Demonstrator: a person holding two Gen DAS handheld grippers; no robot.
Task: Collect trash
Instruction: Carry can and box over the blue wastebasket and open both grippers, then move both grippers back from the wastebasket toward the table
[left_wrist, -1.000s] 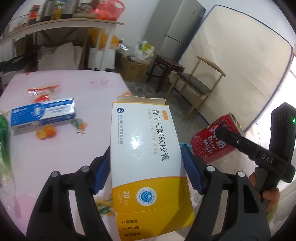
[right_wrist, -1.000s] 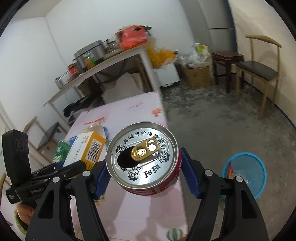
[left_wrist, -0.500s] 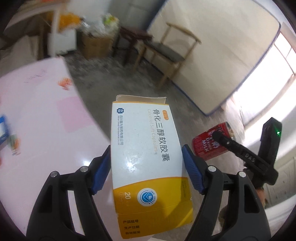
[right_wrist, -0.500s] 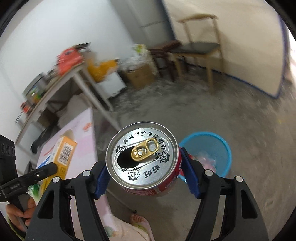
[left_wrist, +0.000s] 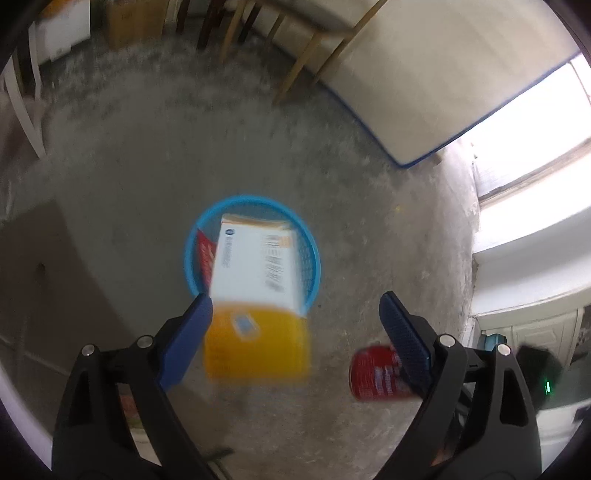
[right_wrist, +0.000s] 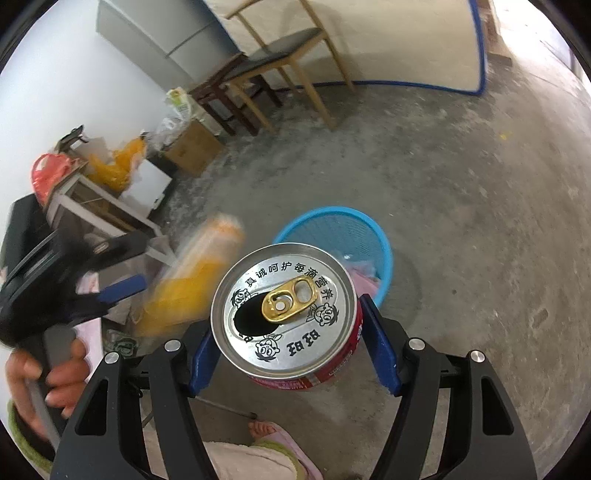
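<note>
Falling free, the capsule box (left_wrist: 255, 291) has left the left hand-held gripper (left_wrist: 295, 314), whose jaws have just been opening, above the blue wastebasket (left_wrist: 314, 254); the right hand-held gripper (right_wrist: 284, 354) clamps the milk can (right_wrist: 284, 310), next to drop.

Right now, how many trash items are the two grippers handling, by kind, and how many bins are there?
Medicine boxes: 1, white-and-yellow box, loose between the open left gripper jaws
Drink cans: 1, red can in the right gripper
Bins: 1, blue basket
Total: 3
</note>
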